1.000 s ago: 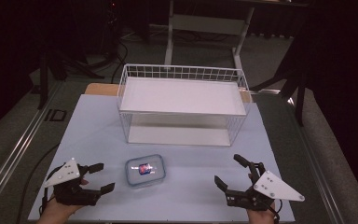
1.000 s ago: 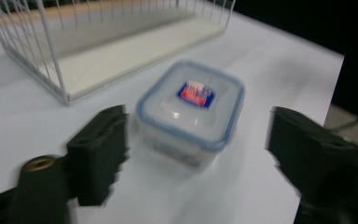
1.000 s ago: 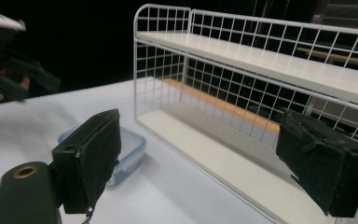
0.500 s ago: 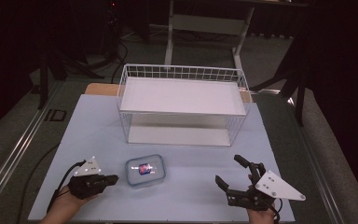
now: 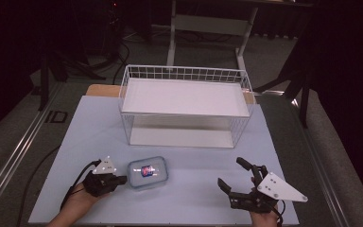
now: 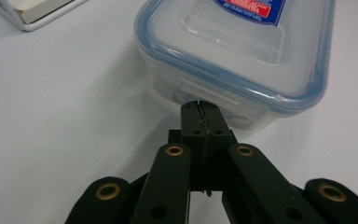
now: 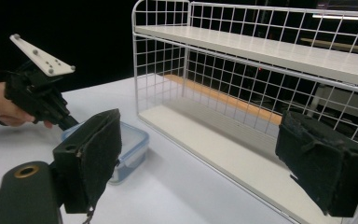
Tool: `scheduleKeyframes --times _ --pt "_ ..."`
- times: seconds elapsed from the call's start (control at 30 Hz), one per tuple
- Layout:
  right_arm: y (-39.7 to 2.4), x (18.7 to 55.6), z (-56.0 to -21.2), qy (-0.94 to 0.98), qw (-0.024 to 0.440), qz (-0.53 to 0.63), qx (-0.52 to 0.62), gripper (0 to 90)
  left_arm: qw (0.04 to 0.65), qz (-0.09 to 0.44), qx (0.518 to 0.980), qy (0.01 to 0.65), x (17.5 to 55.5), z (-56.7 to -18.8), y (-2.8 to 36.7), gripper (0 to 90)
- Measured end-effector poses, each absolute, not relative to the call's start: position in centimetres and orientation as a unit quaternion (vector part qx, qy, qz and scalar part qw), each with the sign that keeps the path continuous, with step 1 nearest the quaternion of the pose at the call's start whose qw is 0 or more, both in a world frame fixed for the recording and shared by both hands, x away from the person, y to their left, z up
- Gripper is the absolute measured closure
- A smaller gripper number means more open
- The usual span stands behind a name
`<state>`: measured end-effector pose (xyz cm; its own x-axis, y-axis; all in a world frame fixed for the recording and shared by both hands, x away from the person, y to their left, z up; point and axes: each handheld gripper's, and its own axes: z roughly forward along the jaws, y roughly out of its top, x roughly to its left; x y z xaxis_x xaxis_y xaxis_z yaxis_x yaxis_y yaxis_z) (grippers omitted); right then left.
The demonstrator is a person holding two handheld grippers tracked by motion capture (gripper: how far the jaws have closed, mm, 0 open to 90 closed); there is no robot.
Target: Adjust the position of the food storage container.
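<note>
Table (image 5: 90, 127): pale blue top, carrying everything below.
Wire shelf (image 5: 185, 106): white, two-tier, at 12 o'clock; both tiers bare, front side open, nothing barring access.
Container (image 5: 147, 172): clear, blue-rimmed, lid on, near centre at 6 o'clock of shelf.
Right gripper (image 5: 238, 187): at 4 o'clock, jaws spread wide, holding nothing (probably parked in reserve).
Left gripper (image 6: 200, 109): at 8 o'clock, jaws pressed together, gripping nothing, tips at container's side latch; likely placed to push or flip it.
</note>
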<state>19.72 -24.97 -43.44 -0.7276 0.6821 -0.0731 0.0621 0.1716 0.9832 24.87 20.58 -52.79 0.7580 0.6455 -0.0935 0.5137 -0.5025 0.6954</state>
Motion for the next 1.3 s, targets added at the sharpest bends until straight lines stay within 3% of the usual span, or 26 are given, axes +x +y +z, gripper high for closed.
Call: scheduleKeyframes --times 0.67,0.97,1.3 --pt "-24.7 19.7 -43.7 0.724 0.252 0.590 0.254 14.3 0.370 0.086 0.861 0.339 29.3 -53.0 15.7 90.0" --pt "-24.6 19.8 -43.9 0.727 0.248 0.588 0.254 14.3 0.370 0.094 0.858 0.342 28.4 -52.2 16.7 90.0" --pt "-24.3 19.8 -44.0 0.731 0.248 0.584 0.249 14.3 0.368 0.083 0.867 0.326 29.0 -52.4 13.9 90.0"
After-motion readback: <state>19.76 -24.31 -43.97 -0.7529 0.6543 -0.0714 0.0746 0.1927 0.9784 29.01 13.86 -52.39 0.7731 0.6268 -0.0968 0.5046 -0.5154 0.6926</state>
